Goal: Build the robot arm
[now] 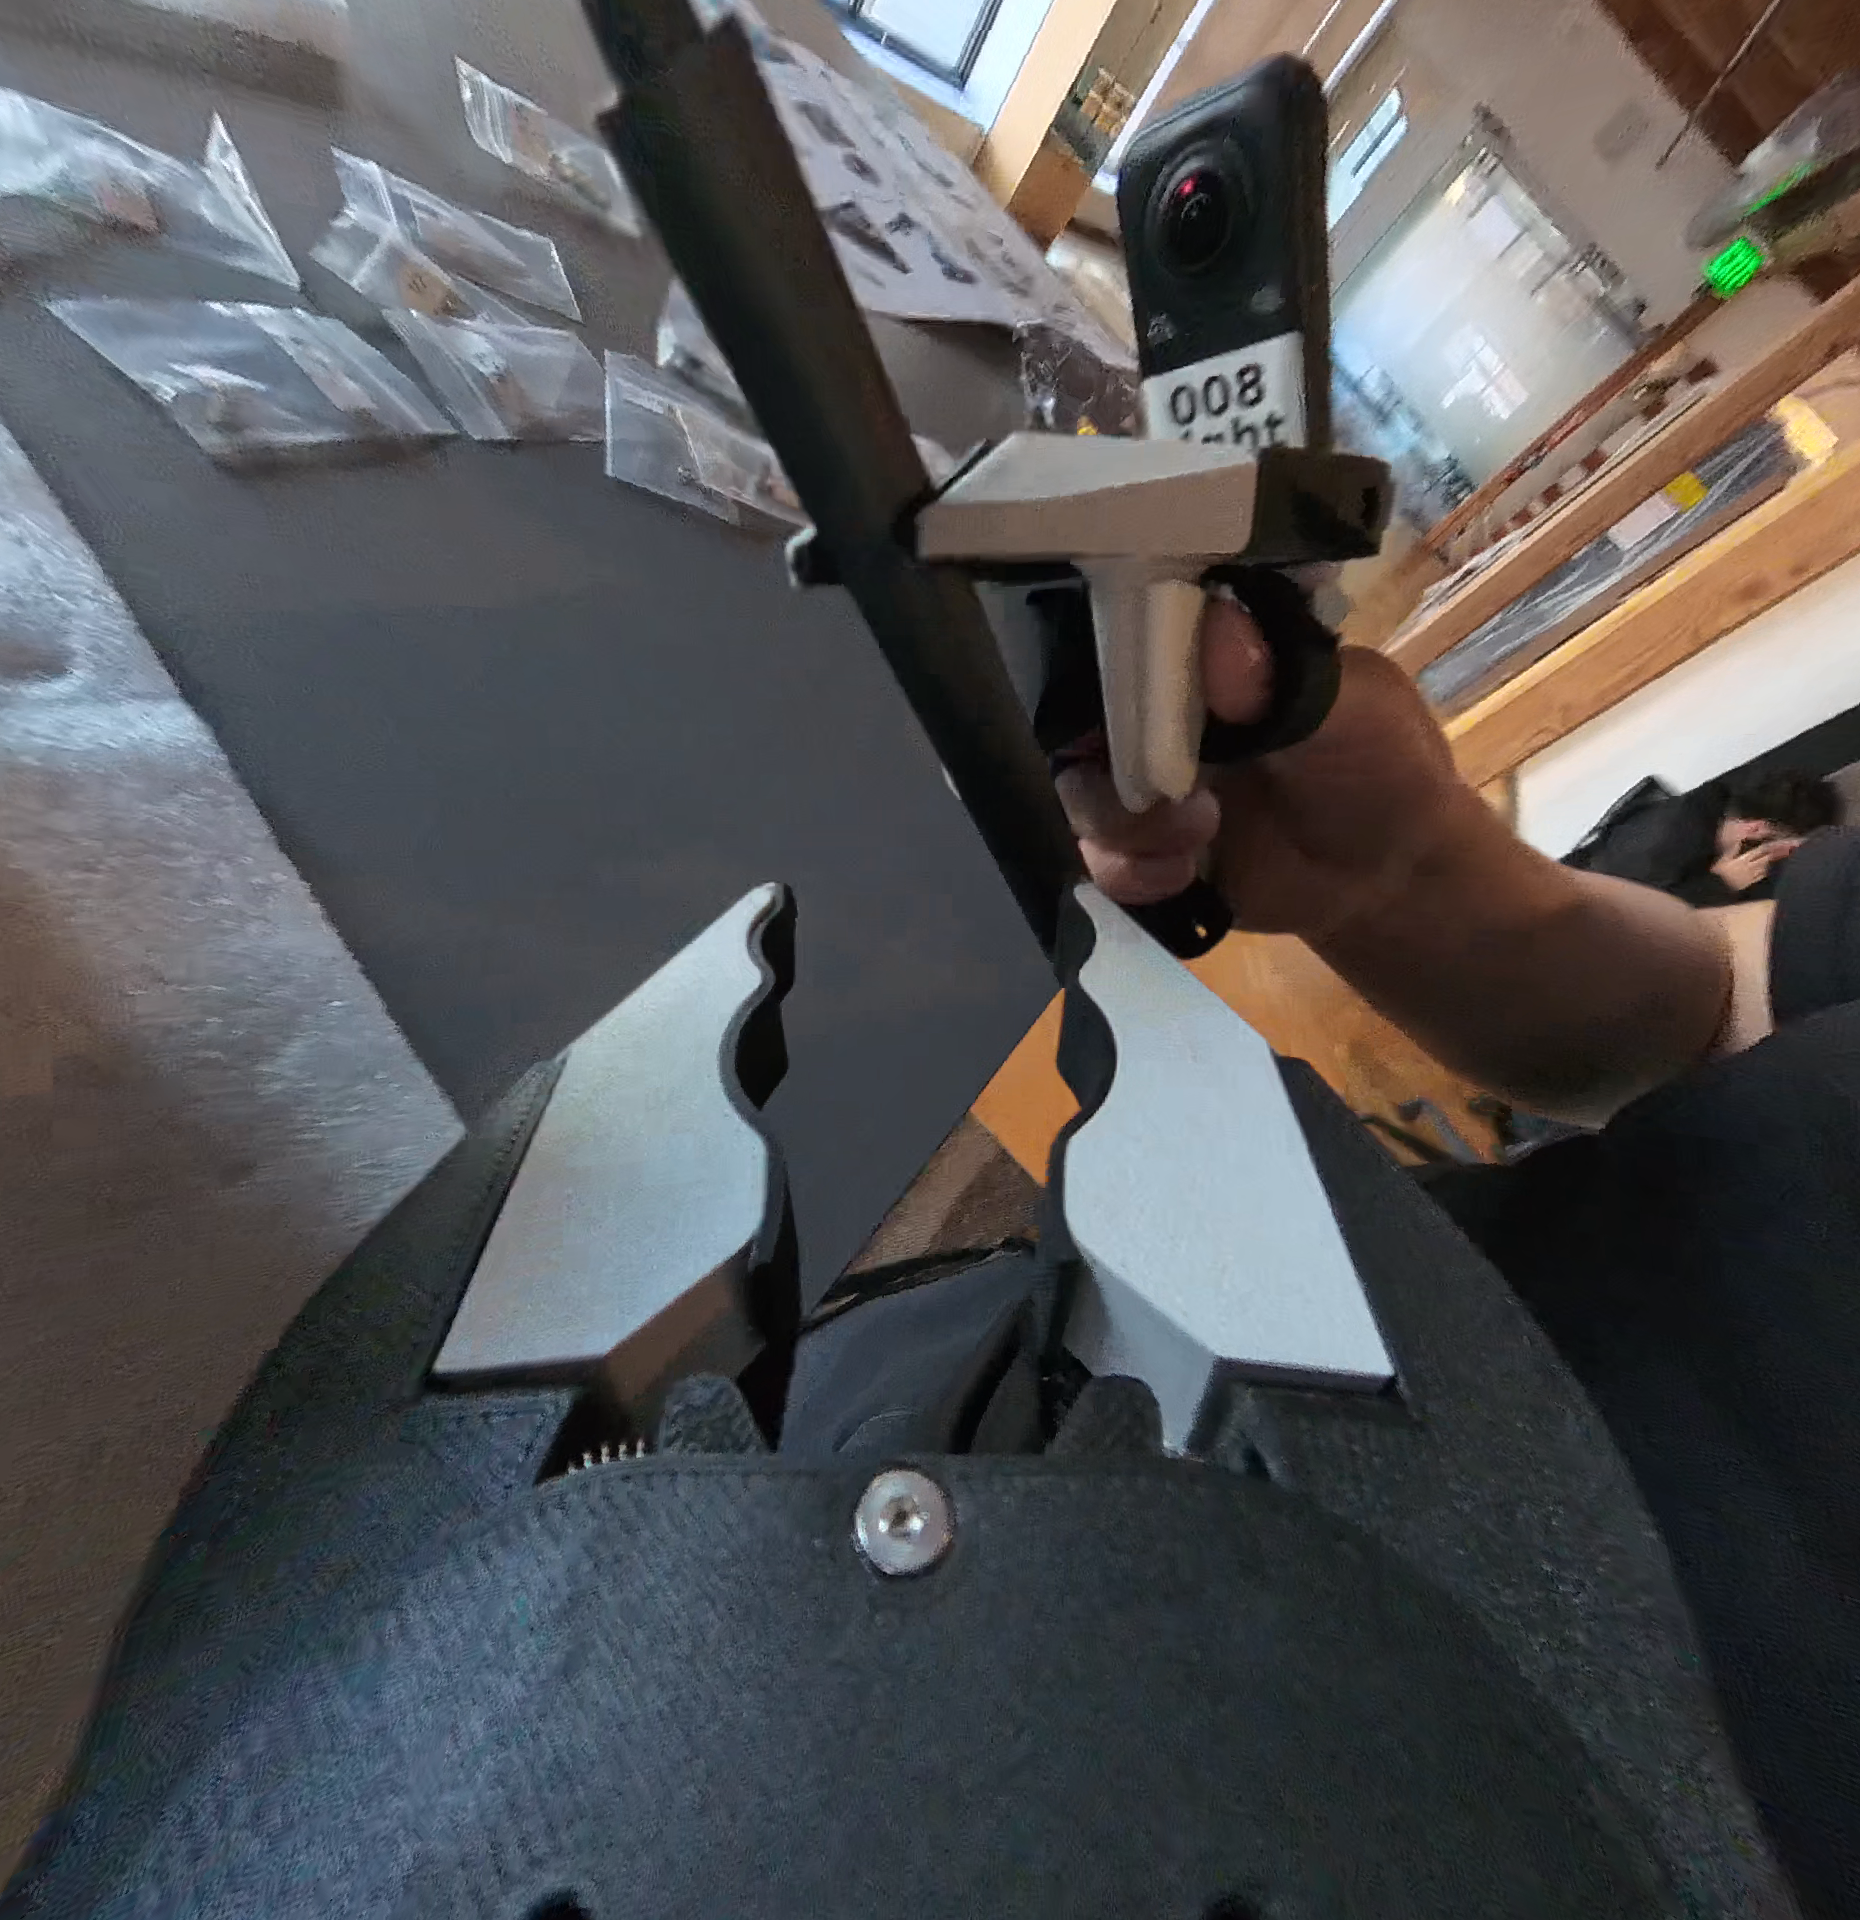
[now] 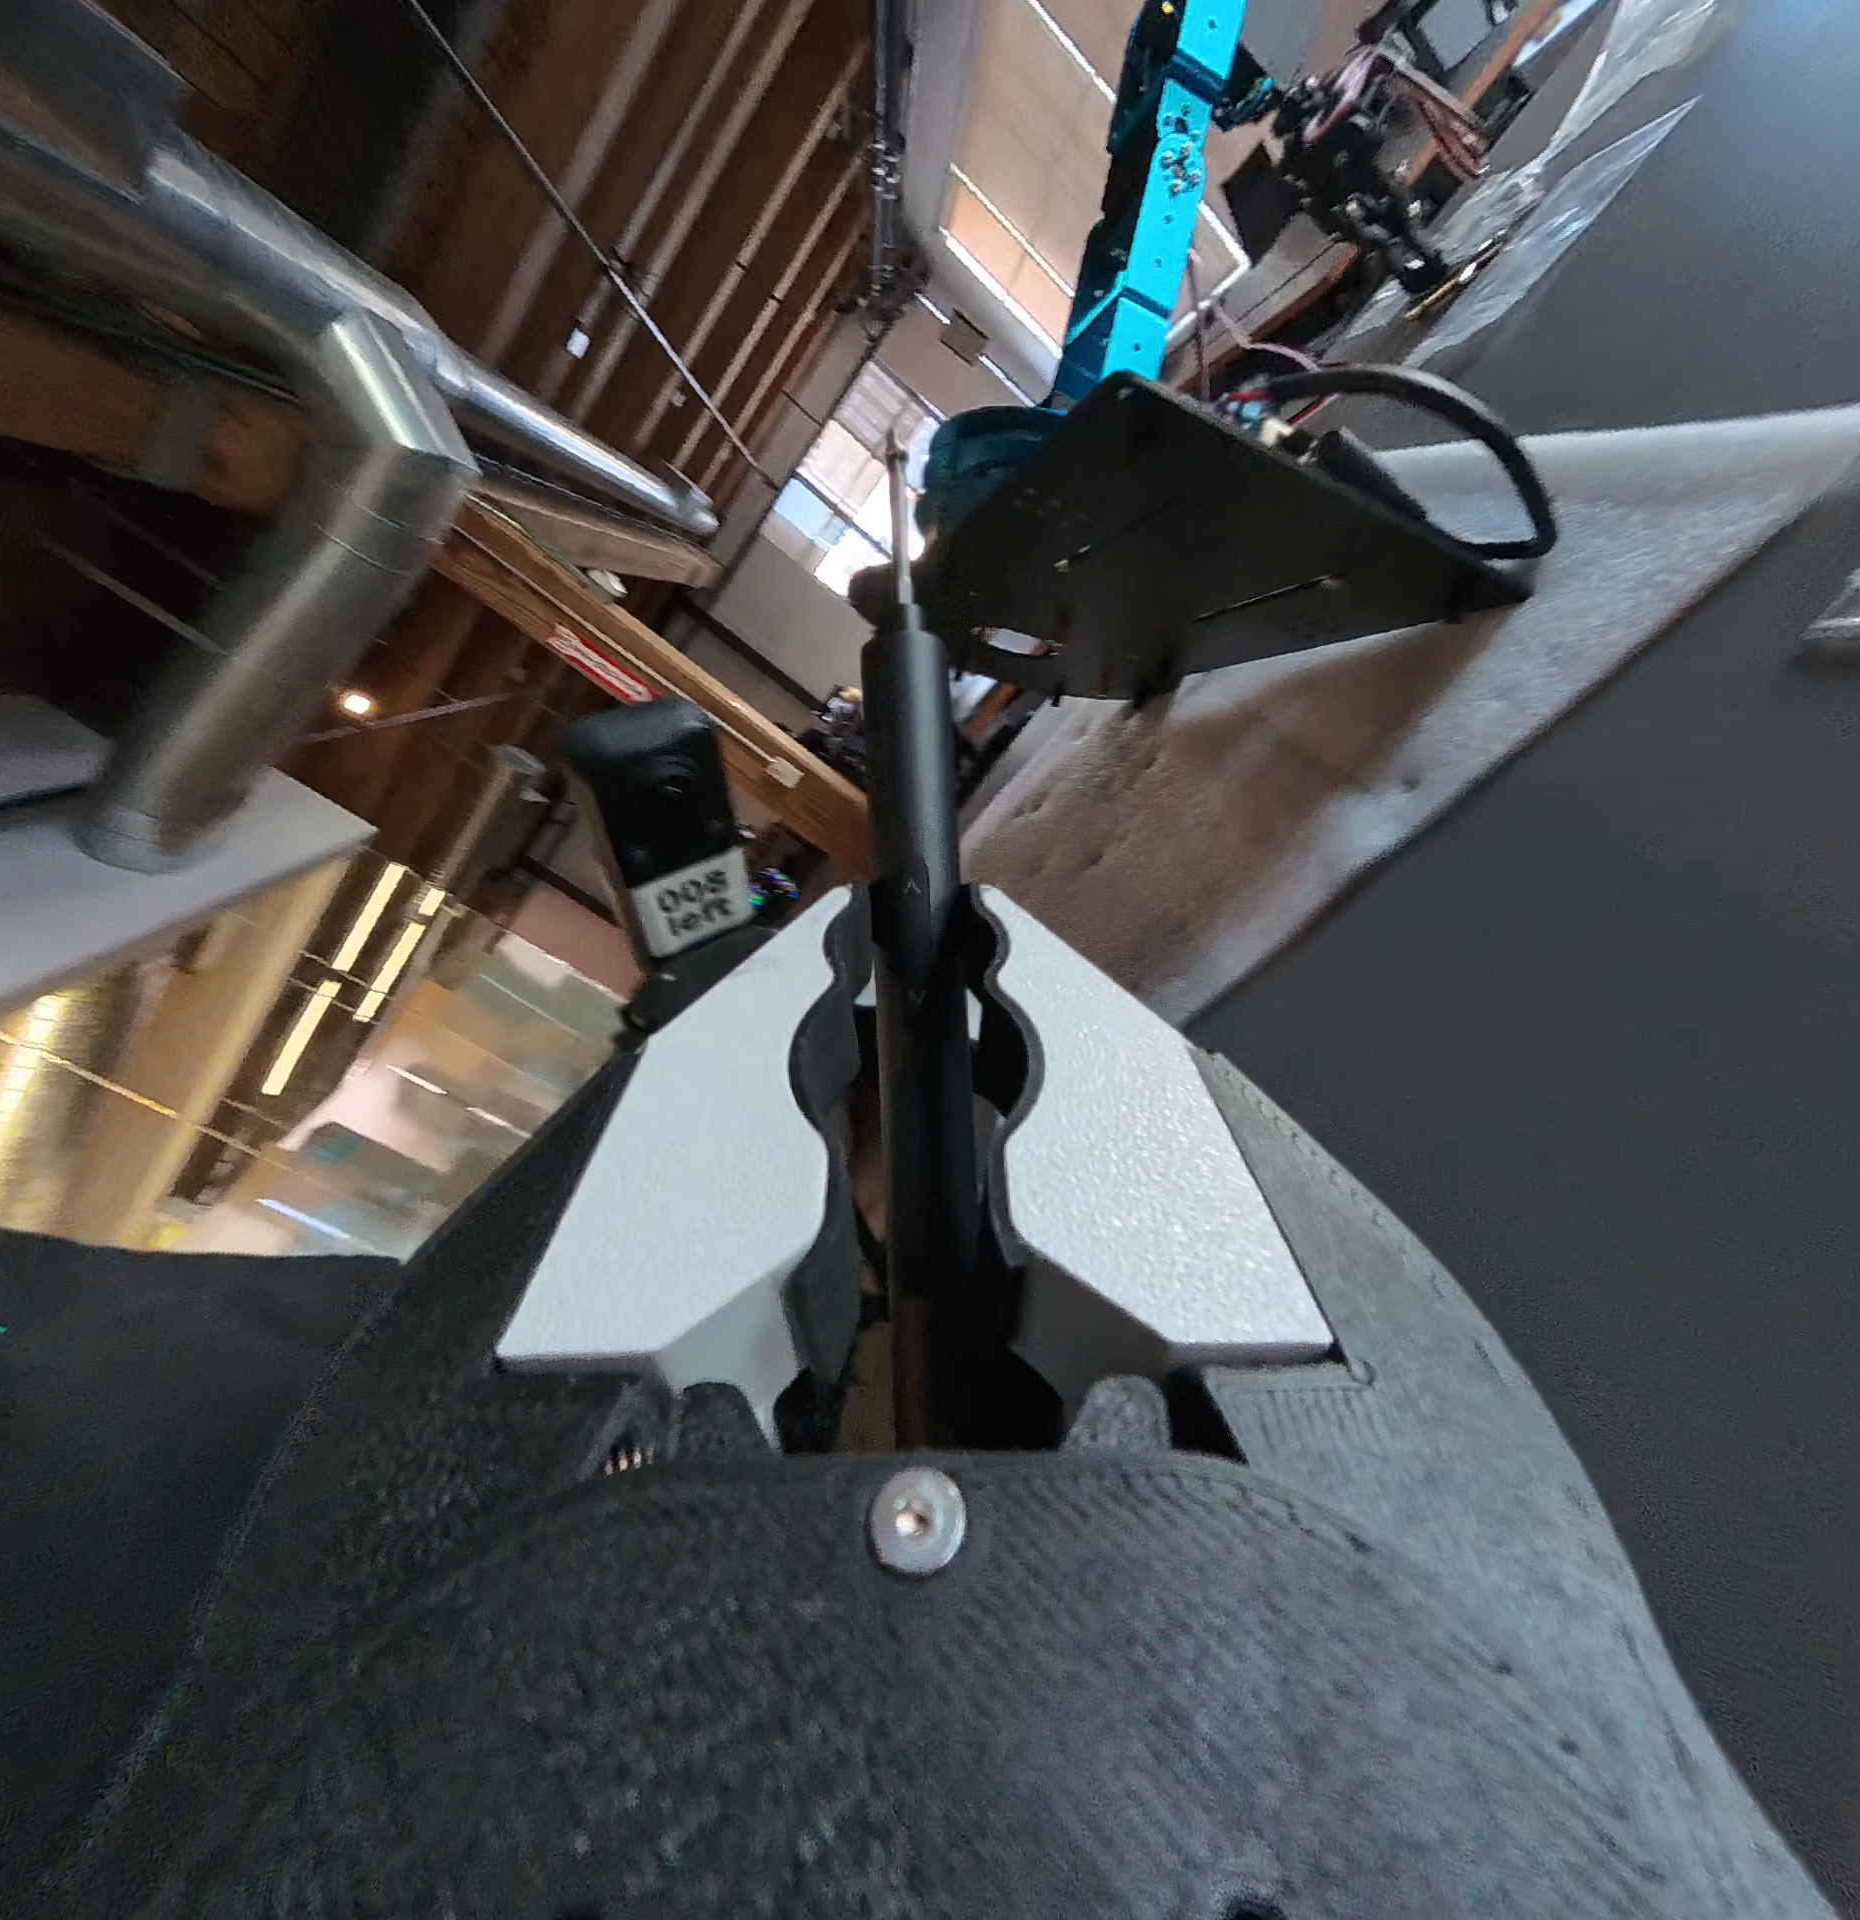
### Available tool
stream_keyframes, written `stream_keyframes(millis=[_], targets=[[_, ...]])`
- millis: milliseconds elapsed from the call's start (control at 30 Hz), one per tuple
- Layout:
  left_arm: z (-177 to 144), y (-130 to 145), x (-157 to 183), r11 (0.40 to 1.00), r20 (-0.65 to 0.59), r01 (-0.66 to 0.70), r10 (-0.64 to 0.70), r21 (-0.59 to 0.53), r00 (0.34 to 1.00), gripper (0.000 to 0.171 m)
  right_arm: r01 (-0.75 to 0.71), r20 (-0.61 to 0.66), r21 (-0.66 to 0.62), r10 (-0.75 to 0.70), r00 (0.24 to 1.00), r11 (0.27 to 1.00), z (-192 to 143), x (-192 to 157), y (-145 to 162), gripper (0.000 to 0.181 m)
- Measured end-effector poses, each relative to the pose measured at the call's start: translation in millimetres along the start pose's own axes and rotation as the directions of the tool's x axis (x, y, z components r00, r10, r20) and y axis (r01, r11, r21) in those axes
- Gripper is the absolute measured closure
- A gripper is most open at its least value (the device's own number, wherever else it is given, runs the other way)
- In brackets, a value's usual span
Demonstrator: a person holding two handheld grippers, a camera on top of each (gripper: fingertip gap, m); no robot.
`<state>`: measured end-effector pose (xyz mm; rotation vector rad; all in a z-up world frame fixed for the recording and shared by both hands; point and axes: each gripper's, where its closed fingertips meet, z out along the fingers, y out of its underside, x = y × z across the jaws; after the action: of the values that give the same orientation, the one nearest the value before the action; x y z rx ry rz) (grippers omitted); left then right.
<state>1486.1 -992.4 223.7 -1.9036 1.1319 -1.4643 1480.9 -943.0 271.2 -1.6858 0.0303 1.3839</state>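
My right gripper (image 2: pixel 921 914) is shut on a slim black pen-shaped electric screwdriver (image 2: pixel 910 748). Its thin bit (image 2: pixel 898 499) points away from me, close to the edge of a black perforated plate (image 2: pixel 1165 551) that carries a blue robot arm (image 2: pixel 1144 239). In the left wrist view a hand (image 1: pixel 1321 790) holds the right gripper (image 1: pixel 936 520), with the screwdriver (image 1: pixel 760 312) running diagonally through it. My left gripper (image 1: pixel 931 935) is open and empty, above a dark table mat (image 1: pixel 490 675). The screwdriver's rear end is right by its right fingertip (image 1: pixel 1097 940).
Several clear plastic bags of small parts (image 1: pixel 282 364) lie on the dark mat at the far left. The black plate rests on a grey foam sheet (image 2: pixel 1269 748), with a black cable loop (image 2: pixel 1477 447) on it. A seated person (image 1: pixel 1778 821) is at the far right. The gap from one gripper's tips to the other's is roughly 6 centimetres.
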Motion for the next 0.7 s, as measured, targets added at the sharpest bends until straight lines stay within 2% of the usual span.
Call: stream_keyframes(millis=[167,200,367,433,567,700], targets=[[4.7,-11.3,32.3,0.973,-0.282,0.161,-0.11,0.163,0.953,0.135,-0.171,0.124,0.029,0.166,0.978,0.985,-5.7,-8.2,1.2,0.166],[5.5,-12.0,32.9,0.966,-0.3,0.184,-0.124,0.182,0.946,0.136,-0.203,0.14,0.03,0.197,0.97,0.979,-7.3,-7.3,1.5,0.166],[14.7,0.2,30.7,0.955,-0.31,0.253,-0.196,0.155,0.93,0.136,-0.306,0.179,0.009,0.3,0.937,0.952,-10.7,-1.5,9.8,0.166],[12.0,1.9,29.9,0.942,-0.319,0.29,-0.227,0.167,0.92,0.145,-0.332,0.189,-0.006,0.327,0.926,0.943,-9.5,0.5,13.1,0.166],[1.3,1.8,32.9,0.902,-0.392,0.387,-0.291,0.19,0.873,0.137,-0.395,0.243,-0.035,0.392,0.887,0.918,-1.8,-3.5,17.6,0.165],[-5.4,5.2,28.7,0.906,-0.335,0.373,-0.294,0.201,0.895,0.142,-0.425,0.242,-0.036,0.421,0.874,0.904,7.9,-1.6,22.8,0.165]])
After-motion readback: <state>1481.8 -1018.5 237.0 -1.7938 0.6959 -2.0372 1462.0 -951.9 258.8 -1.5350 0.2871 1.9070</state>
